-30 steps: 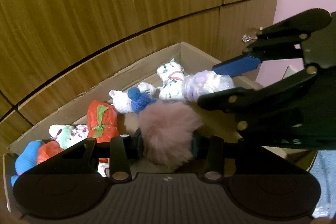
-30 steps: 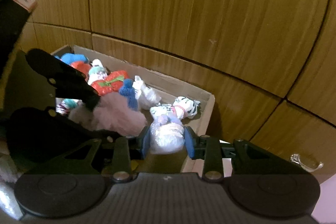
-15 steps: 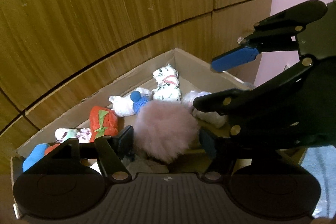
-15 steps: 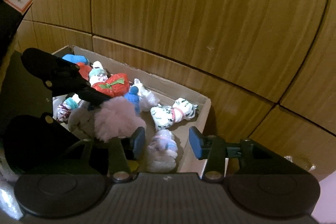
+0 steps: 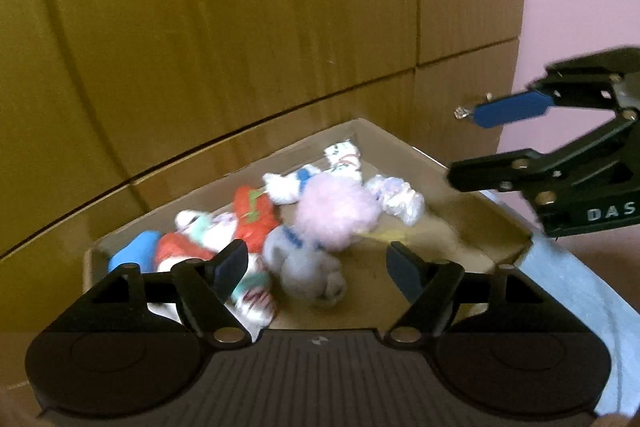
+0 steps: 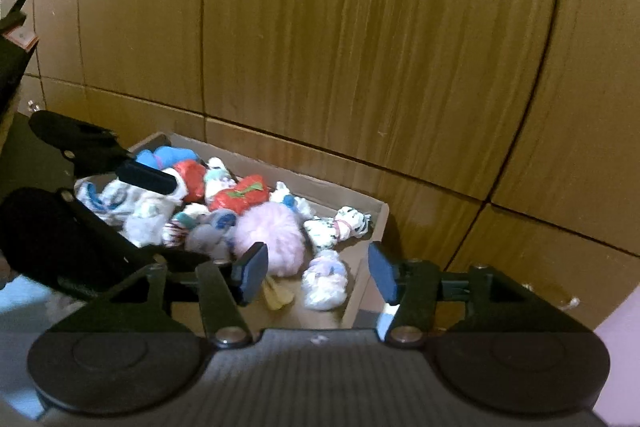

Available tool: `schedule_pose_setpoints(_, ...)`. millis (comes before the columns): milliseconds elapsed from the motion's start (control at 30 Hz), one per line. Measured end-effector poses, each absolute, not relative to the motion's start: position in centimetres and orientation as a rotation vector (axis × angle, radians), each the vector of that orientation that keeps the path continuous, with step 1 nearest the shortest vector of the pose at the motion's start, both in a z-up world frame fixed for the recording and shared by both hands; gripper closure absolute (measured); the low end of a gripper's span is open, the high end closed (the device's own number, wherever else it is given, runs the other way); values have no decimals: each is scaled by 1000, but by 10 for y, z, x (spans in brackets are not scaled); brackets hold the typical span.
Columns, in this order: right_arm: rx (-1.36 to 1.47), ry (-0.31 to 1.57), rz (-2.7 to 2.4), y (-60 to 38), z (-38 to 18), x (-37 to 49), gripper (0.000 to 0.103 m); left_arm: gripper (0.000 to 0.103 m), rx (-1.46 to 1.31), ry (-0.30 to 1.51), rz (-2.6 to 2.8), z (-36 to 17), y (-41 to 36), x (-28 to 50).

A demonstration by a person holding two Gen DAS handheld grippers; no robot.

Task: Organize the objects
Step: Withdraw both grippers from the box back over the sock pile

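A cardboard box (image 5: 472,187) (image 6: 376,211) against the wooden wall holds several rolled socks and soft toys. A fluffy pink ball (image 5: 336,207) (image 6: 272,235) lies in its middle. A pale lilac sock bundle (image 5: 400,199) (image 6: 326,279) lies near the box's right end. My left gripper (image 5: 318,267) is open and empty above the box's near side. My right gripper (image 6: 316,273) is open and empty, above the lilac bundle; it also shows in the left wrist view (image 5: 480,143).
A red bundle with a green bow (image 5: 252,219) (image 6: 240,195), a blue sock (image 5: 136,255) (image 6: 164,155), a grey sock ball (image 5: 304,271) and a white patterned toy (image 6: 340,227) fill the box. Wooden panels (image 6: 360,47) stand behind. Light blue cloth (image 5: 580,287) lies at the right.
Both grippers opened and pulled back and up from the box. The pink ball and the lilac bundle were let go and now lie in the box.
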State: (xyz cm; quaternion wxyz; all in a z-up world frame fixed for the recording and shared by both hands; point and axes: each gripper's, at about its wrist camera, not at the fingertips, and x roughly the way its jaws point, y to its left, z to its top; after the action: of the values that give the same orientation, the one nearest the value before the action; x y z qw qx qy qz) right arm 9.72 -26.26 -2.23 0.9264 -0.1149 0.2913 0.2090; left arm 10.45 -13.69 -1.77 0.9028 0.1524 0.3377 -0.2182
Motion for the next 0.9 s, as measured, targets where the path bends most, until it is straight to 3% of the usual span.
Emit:
schedule_pose_setpoints(300, -160, 576, 425, -266, -37, 36, 49, 18, 210, 632, -356, -2, -85, 31)
schedule_pose_setpoints(633, -130, 606, 391, -259, -83, 3, 49, 17, 64, 664, -247, -49, -75, -43)
schedule_pose_setpoints(900, -145, 608, 393, -254, -104, 1, 47, 17, 27, 685, -231, -73, -100, -45)
